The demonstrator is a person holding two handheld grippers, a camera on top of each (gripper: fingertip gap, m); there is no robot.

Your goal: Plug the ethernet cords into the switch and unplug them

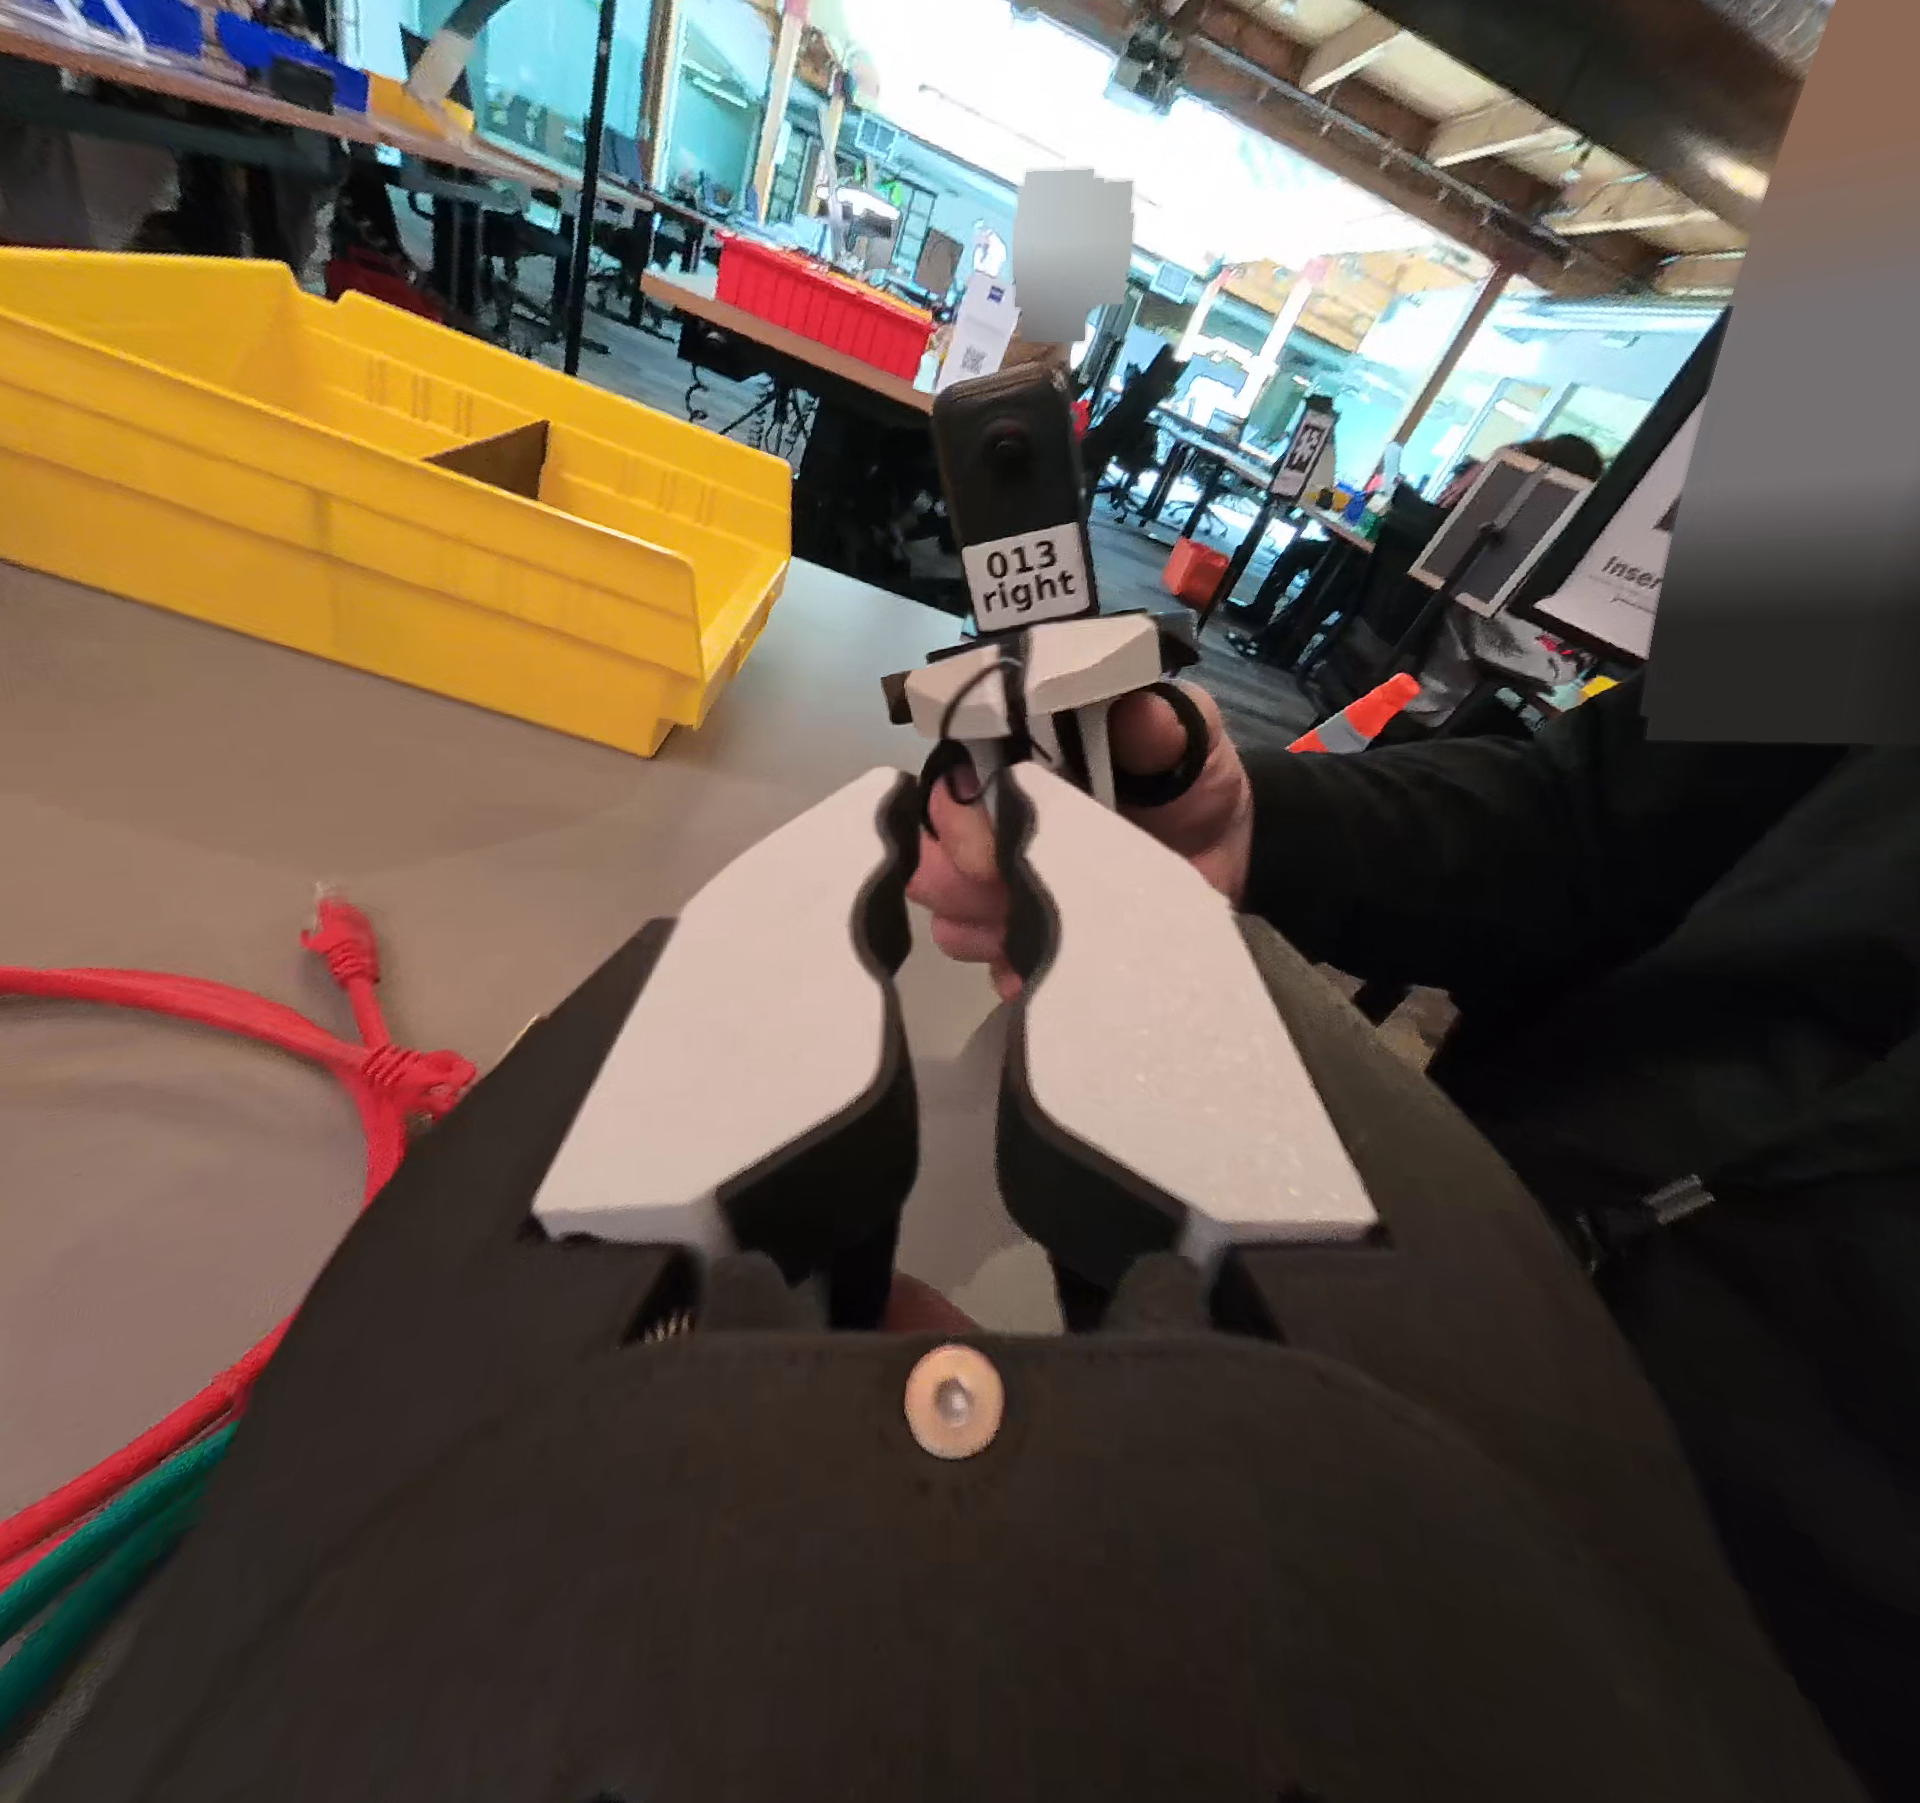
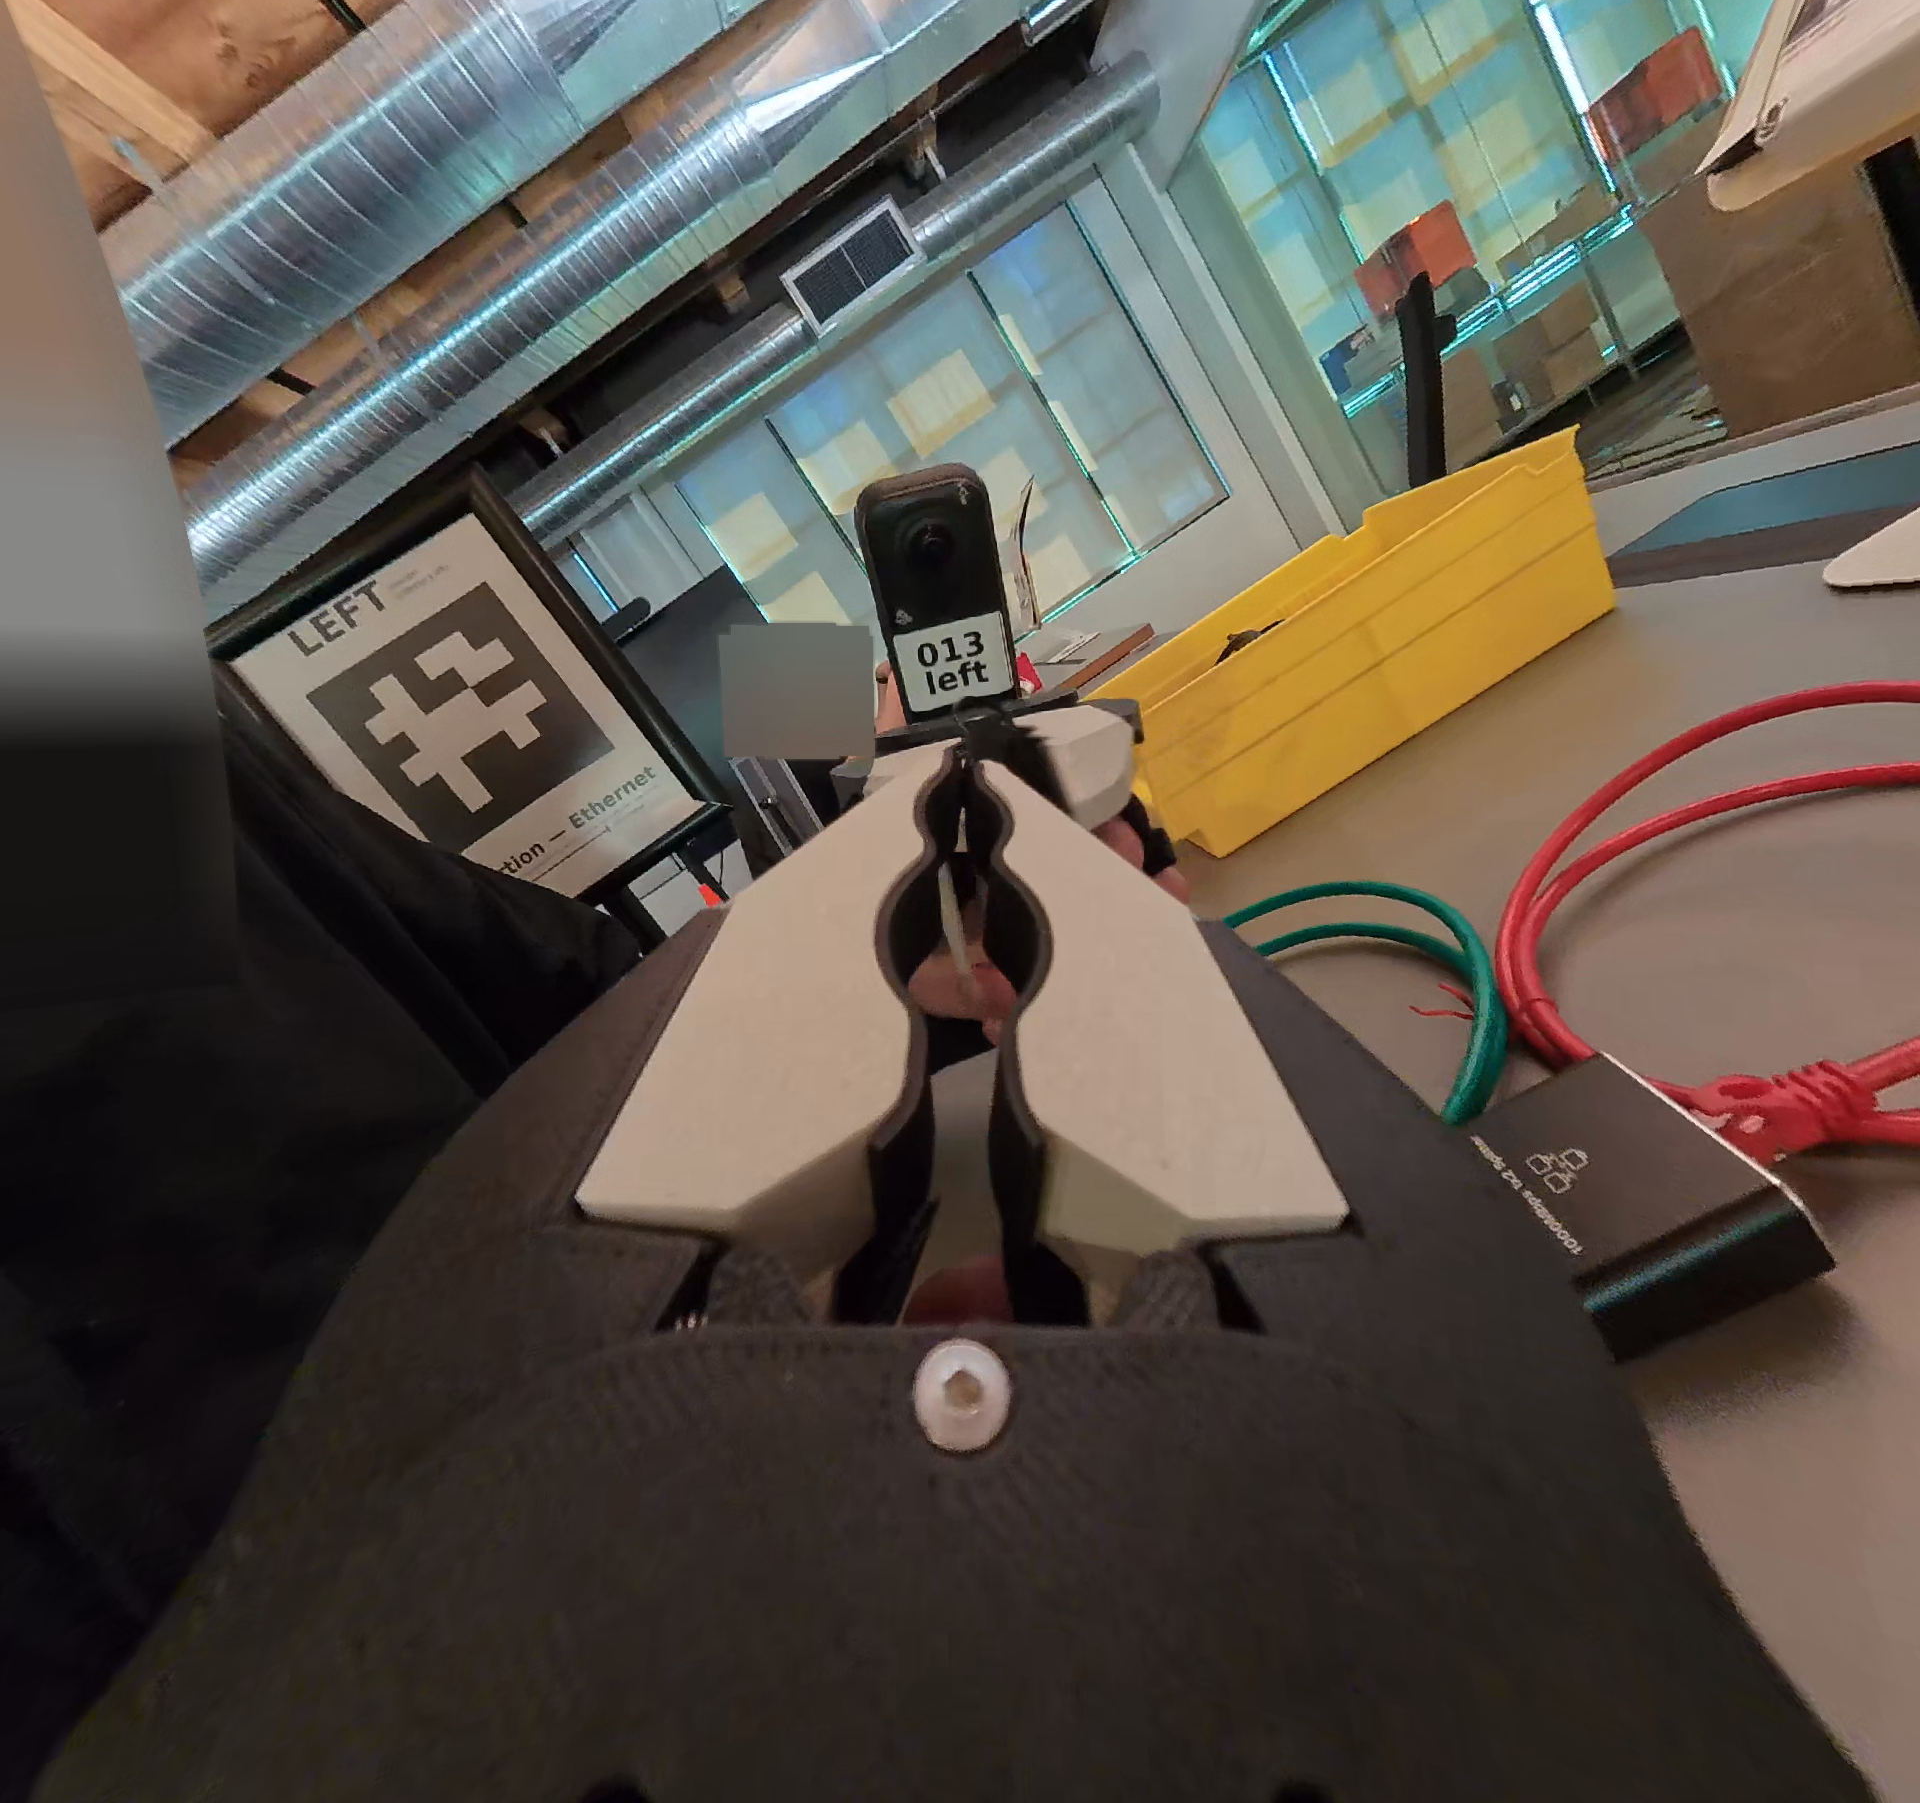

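My left gripper (image 1: 958, 789) is held above the grey table (image 1: 312, 797) with its jaws a narrow gap apart and nothing between them. My right gripper (image 2: 953, 766) is shut and empty. The two face each other; the right one also shows in the left wrist view (image 1: 1023, 704), held by a hand. The black switch (image 2: 1662, 1192) lies on the table to the right of my right gripper. A red cord's plug (image 2: 1766, 1099) meets the switch's port face; I cannot tell if it is seated. A loose red plug (image 1: 341, 932) lies on the table. A green cord (image 2: 1455, 984) runs behind the switch.
A yellow bin (image 1: 416, 558) stands on the far side of the table and also shows in the right wrist view (image 2: 1403, 673). Red cord loops (image 2: 1662, 818) lie on the table (image 2: 1766, 1597). A framed sign (image 2: 468, 735) stands beyond the table. A person's dark sleeve (image 1: 1507, 849) is at the right. Only a small space, under 4 cm, lies between the two pairs of fingers. The black switch (image 2: 1662, 1192) is about 15 centimeters from both grippers' fingertips. Left tips and right tips are each some 20 centimeters from the loose red plug (image 1: 341, 932).
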